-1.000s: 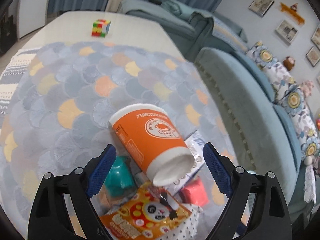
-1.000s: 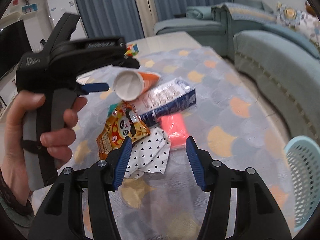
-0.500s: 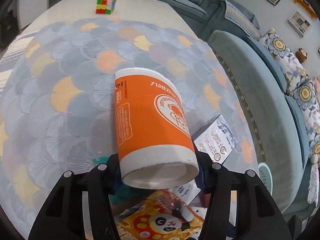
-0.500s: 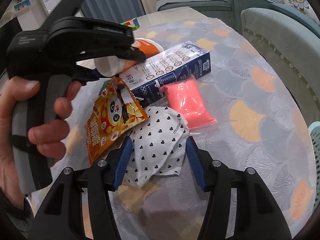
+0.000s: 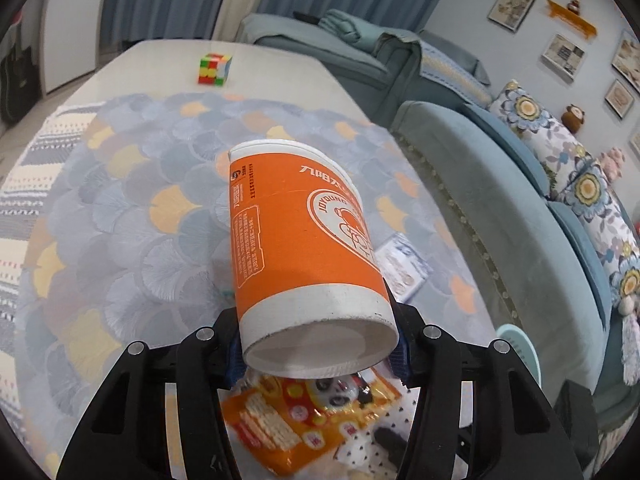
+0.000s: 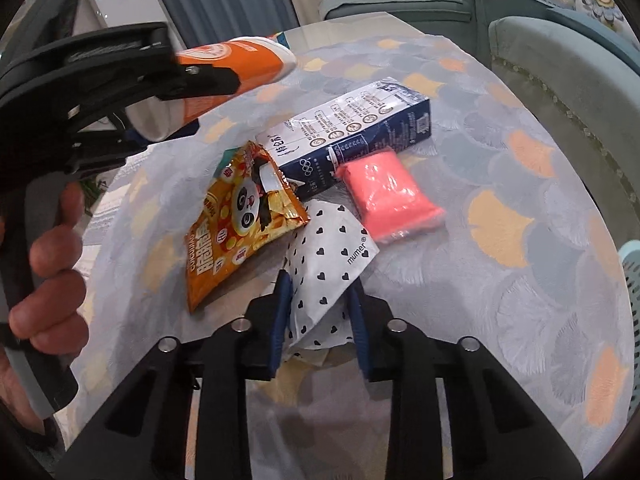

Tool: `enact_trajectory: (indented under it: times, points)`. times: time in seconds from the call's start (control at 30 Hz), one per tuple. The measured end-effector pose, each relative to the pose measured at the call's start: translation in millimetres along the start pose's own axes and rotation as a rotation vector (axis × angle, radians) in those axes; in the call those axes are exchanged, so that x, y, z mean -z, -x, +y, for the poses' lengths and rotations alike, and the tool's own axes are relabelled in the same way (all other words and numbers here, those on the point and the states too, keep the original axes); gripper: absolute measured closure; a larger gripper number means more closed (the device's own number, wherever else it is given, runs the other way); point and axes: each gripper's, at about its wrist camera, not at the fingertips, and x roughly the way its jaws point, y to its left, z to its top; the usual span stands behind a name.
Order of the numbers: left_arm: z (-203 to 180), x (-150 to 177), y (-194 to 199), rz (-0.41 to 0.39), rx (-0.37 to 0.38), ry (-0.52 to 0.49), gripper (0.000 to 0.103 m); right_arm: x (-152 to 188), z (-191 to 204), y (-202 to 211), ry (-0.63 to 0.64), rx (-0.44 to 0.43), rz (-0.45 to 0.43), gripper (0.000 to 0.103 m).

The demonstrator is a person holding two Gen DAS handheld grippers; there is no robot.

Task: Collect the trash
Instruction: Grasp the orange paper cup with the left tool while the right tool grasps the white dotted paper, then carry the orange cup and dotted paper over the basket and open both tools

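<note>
My left gripper (image 5: 318, 354) is shut on an orange paper cup (image 5: 296, 248) and holds it above the table, base toward the camera; the cup also shows in the right wrist view (image 6: 236, 64). My right gripper (image 6: 320, 312) is shut on a white wrapper with black hearts (image 6: 332, 264) that lies on the table. Beside the wrapper lie an orange panda snack bag (image 6: 236, 216), a blue and white carton (image 6: 352, 132) and a pink packet (image 6: 388, 196). The snack bag also shows under the cup (image 5: 304, 420).
A light blue basket (image 6: 632, 280) stands at the table's right edge. A coloured puzzle cube (image 5: 215, 69) sits at the far end of the table. A blue sofa (image 5: 520, 216) runs along the right side. The tablecloth (image 5: 120, 200) has a fan pattern.
My left gripper has closed on the orange cup and lifted it off the pile. My right gripper has moved forward and closed on the heart-print wrapper.
</note>
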Motion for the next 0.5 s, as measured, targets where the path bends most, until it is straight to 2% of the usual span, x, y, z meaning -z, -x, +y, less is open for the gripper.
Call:
enact_trajectory:
  times: [0.27, 0.5]
  points:
    - [-37.1, 24.3, 24.0, -0.015, 0.083, -0.057, 0.05, 10.9, -28.4, 47.1, -0.076, 0.022, -0.068, 0.084]
    - [-95.1, 45.6, 35.6, -0.011, 0.18, -0.136, 0.05, 12.9, -64.8, 105.5, -0.118, 0.113, -0.177, 0.084]
